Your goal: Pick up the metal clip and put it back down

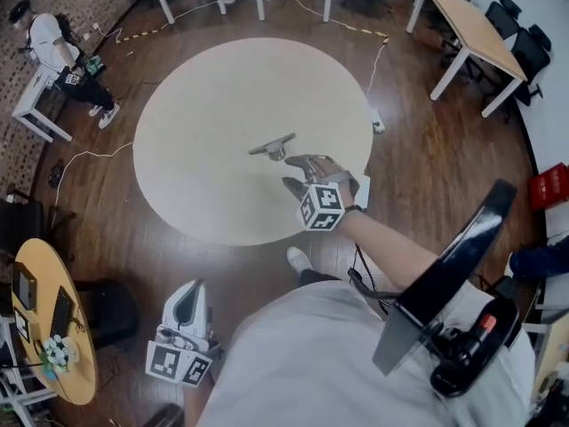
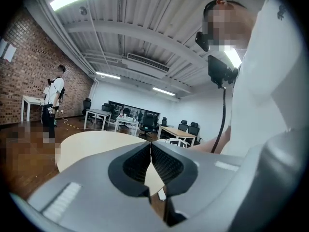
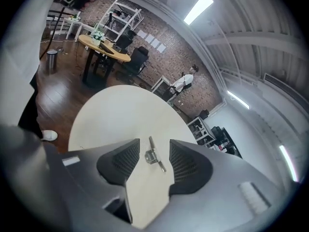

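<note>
The metal clip (image 1: pixel 272 147) lies flat on the round beige table (image 1: pixel 204 96), a little right of its middle. My right gripper (image 1: pixel 292 173) hovers just on the near side of it, jaws spread wide. In the right gripper view the clip (image 3: pixel 155 156) shows between the two dark pads (image 3: pixel 120 162), with table visible on both sides and neither pad touching it. My left gripper (image 1: pixel 193 286) hangs low at my left side, off the table. The left gripper (image 2: pixel 150 151) has its jaws pressed together with nothing between them.
Dark wooden floor surrounds the table. A person (image 1: pixel 62 56) sits at a white desk at the far left. A small round wooden table (image 1: pixel 49 327) with gadgets stands near left. Desks and office chairs (image 1: pixel 484 34) fill the far right. A cable and power strip (image 1: pixel 377 124) lie by the table's right edge.
</note>
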The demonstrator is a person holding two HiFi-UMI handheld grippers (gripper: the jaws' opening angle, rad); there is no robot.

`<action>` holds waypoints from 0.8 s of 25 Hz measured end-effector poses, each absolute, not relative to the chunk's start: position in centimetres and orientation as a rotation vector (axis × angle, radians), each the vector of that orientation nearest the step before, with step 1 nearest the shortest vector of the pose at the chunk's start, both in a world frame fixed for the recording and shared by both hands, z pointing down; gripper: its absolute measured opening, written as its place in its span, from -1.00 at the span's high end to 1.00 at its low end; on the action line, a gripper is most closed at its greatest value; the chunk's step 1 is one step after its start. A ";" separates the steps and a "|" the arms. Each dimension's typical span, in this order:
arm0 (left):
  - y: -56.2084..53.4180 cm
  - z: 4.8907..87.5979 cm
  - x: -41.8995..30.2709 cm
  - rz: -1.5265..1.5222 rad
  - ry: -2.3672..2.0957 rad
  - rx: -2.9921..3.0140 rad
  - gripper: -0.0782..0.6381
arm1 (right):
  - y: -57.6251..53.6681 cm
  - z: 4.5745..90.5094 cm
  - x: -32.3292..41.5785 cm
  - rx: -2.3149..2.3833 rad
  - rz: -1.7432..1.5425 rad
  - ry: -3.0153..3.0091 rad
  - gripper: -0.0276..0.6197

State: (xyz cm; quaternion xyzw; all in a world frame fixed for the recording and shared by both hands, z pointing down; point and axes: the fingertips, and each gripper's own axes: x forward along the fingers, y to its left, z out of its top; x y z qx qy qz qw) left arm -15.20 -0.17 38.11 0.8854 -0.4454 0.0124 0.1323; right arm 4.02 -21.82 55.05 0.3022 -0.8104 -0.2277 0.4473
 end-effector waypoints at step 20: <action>6.1 40.0 -19.2 0.034 -1.066 2.673 0.79 | 0.5 44.8 1.4 0.965 -0.439 -2.151 0.36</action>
